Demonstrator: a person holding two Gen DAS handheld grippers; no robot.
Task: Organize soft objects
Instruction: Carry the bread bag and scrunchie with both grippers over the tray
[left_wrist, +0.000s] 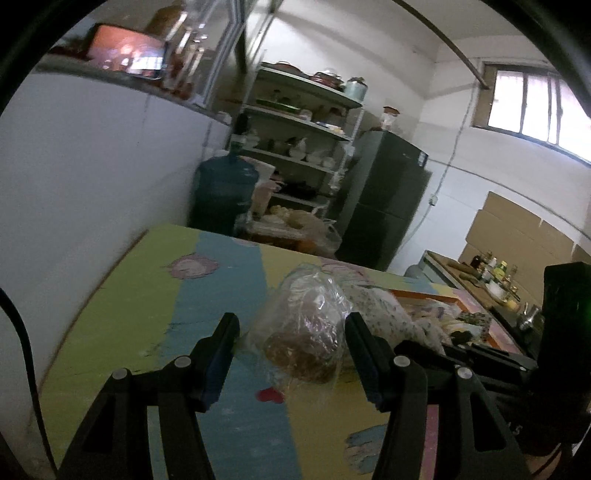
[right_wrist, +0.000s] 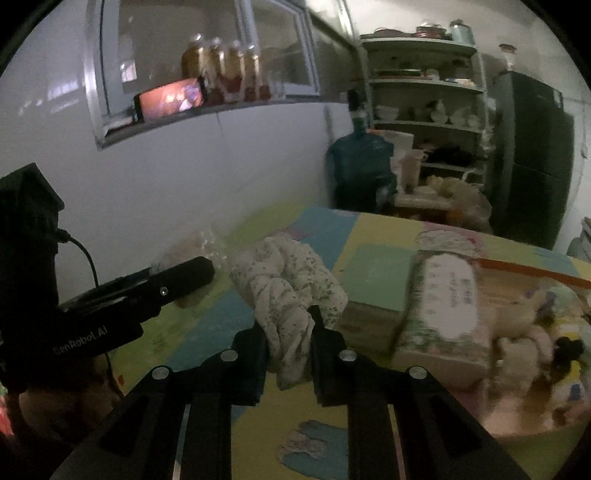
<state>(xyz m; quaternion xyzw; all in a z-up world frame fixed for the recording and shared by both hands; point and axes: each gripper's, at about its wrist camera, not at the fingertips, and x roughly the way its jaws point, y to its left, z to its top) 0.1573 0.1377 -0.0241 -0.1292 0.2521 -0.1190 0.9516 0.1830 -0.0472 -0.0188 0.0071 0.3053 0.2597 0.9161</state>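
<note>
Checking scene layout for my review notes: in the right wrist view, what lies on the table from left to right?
Clear plastic bag of brownish contents → crumpled white speckled cloth → floral-printed tissue pack → pale plush toys in the orange-rimmed tray.

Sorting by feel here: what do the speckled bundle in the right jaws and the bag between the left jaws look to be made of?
The speckled bundle looks like thin woven cloth, matte: it is twisted and falls in soft folds.

The bag looks like thin clear plastic film, glossy: it crinkles, catches glints, and shows brown lumps inside; what those lumps are is unclear.
</note>
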